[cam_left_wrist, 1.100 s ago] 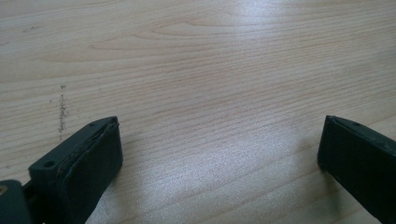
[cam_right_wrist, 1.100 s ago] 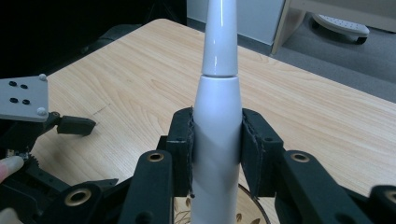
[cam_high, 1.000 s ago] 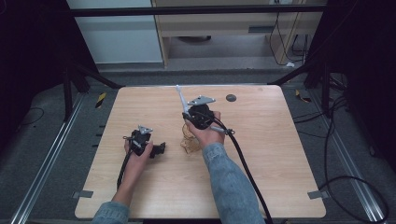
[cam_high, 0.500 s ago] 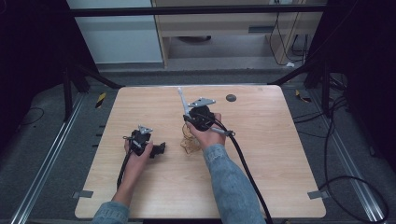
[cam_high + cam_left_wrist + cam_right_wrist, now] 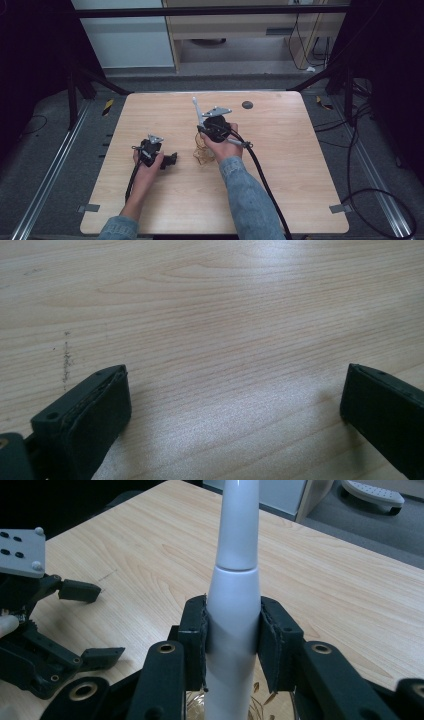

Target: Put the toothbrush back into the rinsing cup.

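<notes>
Toothbrush-like white handle (image 5: 234, 625) is the thing in hand: a smooth, tapering white wand, most likely an electric toothbrush body, though its tip is cut off in the right gripper view so I cannot say what sits on the end. The right gripper (image 5: 233, 630) has its two pads pressed flat against the thick lower part of the handle, one on each side, and in the high view the handle (image 5: 196, 111) rises from that gripper (image 5: 214, 126) tilted toward the far edge of the wooden table (image 5: 280, 170), clear of the surface. Just beneath the handle's base lies a small tangle of thin yellowish wire or bands (image 5: 202, 152); what it is I cannot tell. The left gripper (image 5: 235, 405) is on the near left of the handle, its jaws wide apart with only bare wood between them, and in the high view it rests low on the table (image 5: 159, 156).

To do this step well, I judge the grip should stay on the thick section, since the narrower neck above would slip. Keep the handle steady and its angle unchanged while the empty left gripper comes in. Approach from the side, below the seam, so neither pad knocks the wand loose, and avoid snagging the tangle underneath
</notes>
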